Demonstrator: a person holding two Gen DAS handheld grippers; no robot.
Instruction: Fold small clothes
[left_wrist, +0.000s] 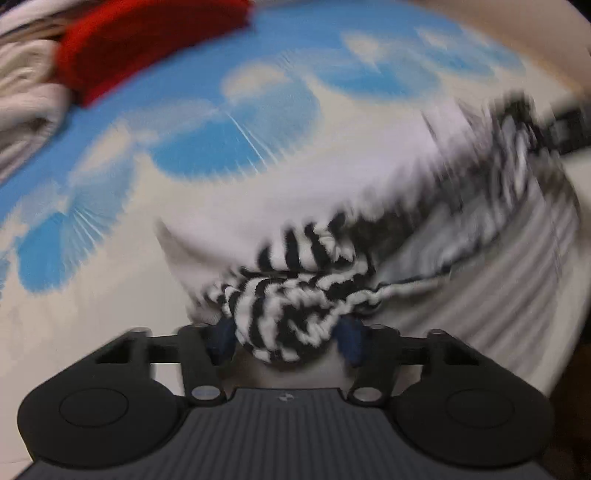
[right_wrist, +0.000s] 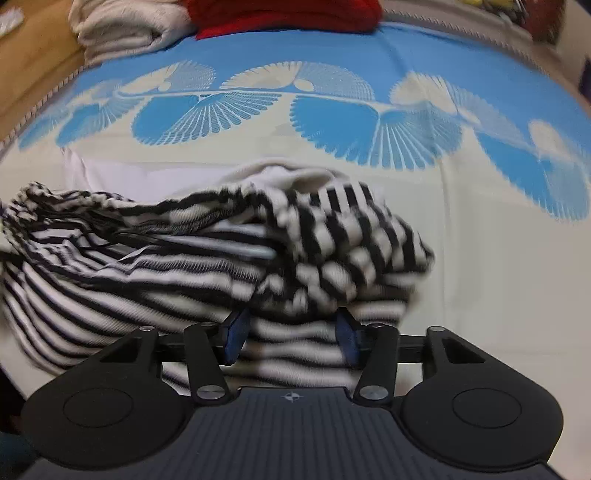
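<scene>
A black-and-white striped small garment (right_wrist: 207, 266) lies bunched on a bed with a blue and cream patterned cover (right_wrist: 332, 48). In the left wrist view my left gripper (left_wrist: 288, 338) has its blue pads on either side of a bunched striped corner (left_wrist: 291, 302); the frame is motion-blurred, and a white part of the garment (left_wrist: 314, 184) stretches away behind. In the right wrist view my right gripper (right_wrist: 291, 334) has its pads either side of a fold of the striped fabric near its right end.
A red folded cloth (right_wrist: 284, 14) and a rolled white towel (right_wrist: 125, 29) lie at the far edge of the bed. They also show in the left wrist view, the red cloth (left_wrist: 147, 40) and the towel (left_wrist: 26, 88) at upper left.
</scene>
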